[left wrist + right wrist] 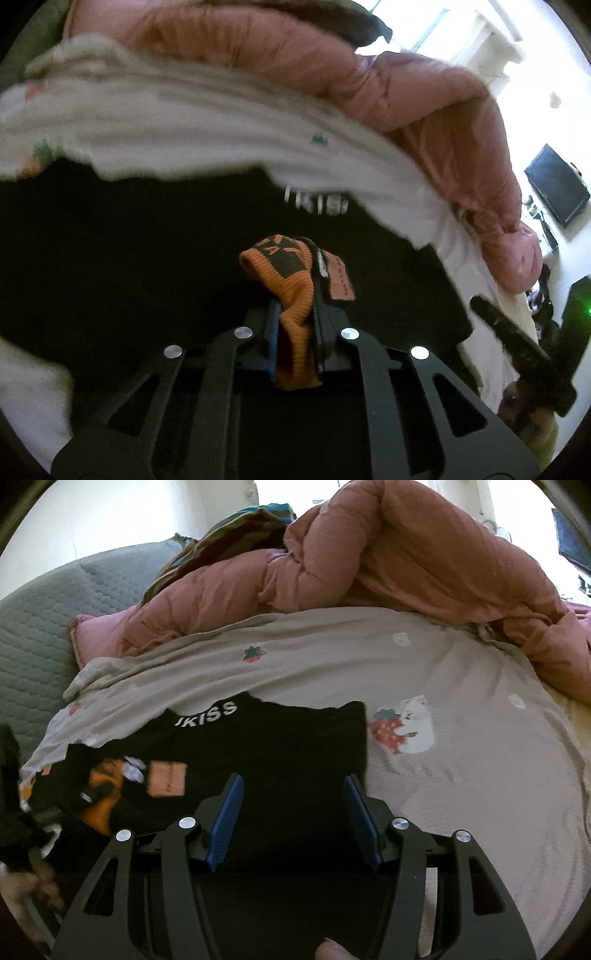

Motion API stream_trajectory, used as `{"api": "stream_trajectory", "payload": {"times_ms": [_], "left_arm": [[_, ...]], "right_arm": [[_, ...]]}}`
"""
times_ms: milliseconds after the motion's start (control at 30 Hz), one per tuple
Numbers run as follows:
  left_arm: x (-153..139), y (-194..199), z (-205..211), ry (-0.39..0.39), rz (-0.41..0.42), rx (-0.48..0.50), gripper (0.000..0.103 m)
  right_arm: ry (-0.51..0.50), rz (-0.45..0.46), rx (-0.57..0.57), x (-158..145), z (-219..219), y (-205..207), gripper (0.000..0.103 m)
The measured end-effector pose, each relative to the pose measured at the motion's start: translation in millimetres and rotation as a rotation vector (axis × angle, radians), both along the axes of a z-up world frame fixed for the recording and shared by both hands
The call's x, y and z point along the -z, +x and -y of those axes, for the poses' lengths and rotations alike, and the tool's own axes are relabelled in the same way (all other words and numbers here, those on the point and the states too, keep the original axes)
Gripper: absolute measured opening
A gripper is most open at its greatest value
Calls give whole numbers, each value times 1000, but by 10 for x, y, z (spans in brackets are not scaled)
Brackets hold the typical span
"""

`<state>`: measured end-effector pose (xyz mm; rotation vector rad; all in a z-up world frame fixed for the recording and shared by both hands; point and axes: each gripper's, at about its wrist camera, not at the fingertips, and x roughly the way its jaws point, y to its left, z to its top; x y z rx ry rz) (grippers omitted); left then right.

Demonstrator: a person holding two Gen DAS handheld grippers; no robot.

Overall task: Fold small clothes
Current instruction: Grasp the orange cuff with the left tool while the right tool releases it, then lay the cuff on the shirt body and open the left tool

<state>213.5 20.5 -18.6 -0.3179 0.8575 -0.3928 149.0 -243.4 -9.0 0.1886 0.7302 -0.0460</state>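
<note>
The black garment [280, 760] lies spread on the bed, on a pale sheet [461, 686] printed with strawberries and a white bear; white letters reading "KISS" [218, 710] run near its far edge. Toward its left part sits an orange knit band [291, 295] with black lettering, and just beside it a salmon-pink label [341, 280].

The left hand-held gripper [297, 332] is closed tight on that orange knit band, which bunches up between the blue pads and pokes out above and below them. In the left wrist view the black cloth fills the ground around the grip, and the scene is blurred.

The right hand-held gripper [295, 823] stands wide apart over the near part of the black garment, its blue ribbed pads [225, 827] holding nothing. From this view the orange band and pink label [166, 779] show off to the left, with dark gear over them.

Beyond the sheet a puffy pink duvet [388, 561] is heaped along the far side of the bed. A grey quilted cover [40, 627] lies to the left, and a striped cloth [240, 528] shows behind the duvet. In the left wrist view a dark screen [557, 190] hangs on the bright wall at right.
</note>
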Motion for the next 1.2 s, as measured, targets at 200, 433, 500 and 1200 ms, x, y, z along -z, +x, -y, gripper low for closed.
{"api": "stream_trajectory", "payload": {"times_ms": [200, 433, 500, 1200], "left_arm": [[-205, 52, -163, 100, 57, -43, 10], [-139, 34, -375, 198, 47, -125, 33], [-132, 25, -384, 216, 50, -125, 38], [361, -2, -153, 315, -91, -6, 64]], "right_arm": [[-21, -22, 16, 56, 24, 42, 55], [-80, -38, -11, 97, -107, 86, 55], [-87, -46, -31, 115, -161, 111, 55], [-143, -237, -122, 526, -432, 371, 63]]}}
